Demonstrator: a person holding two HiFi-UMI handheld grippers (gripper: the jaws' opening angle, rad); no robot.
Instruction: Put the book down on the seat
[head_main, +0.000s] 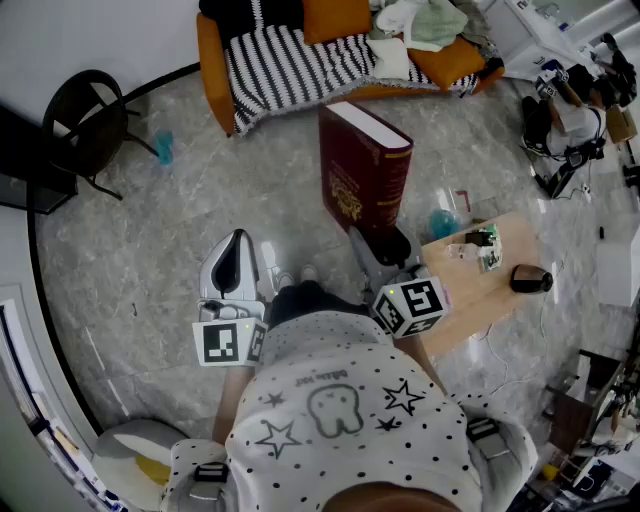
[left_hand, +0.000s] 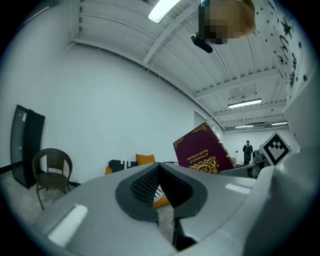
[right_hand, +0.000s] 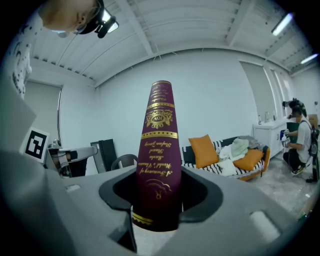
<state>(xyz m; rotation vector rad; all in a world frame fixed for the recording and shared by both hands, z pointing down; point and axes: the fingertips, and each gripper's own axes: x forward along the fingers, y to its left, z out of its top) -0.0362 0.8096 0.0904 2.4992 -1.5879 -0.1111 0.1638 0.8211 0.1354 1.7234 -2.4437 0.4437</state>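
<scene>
A thick maroon book (head_main: 360, 170) with gold lettering stands upright in the air over the floor, between me and the sofa. My right gripper (head_main: 385, 245) is shut on its lower end; in the right gripper view the spine (right_hand: 160, 145) rises straight up out of the jaws. My left gripper (head_main: 232, 270) hangs lower left of the book, shut and empty. In the left gripper view the closed jaws (left_hand: 161, 185) point toward the book (left_hand: 202, 150). The seat, an orange sofa (head_main: 215, 60) with a striped blanket and orange cushions, stands at the far side.
A round dark wicker chair (head_main: 85, 125) stands at the far left, with a blue cup (head_main: 163, 145) on the floor beside it. A low wooden table (head_main: 490, 295) with small items is at my right. A person crouches beyond the sofa (right_hand: 300, 140).
</scene>
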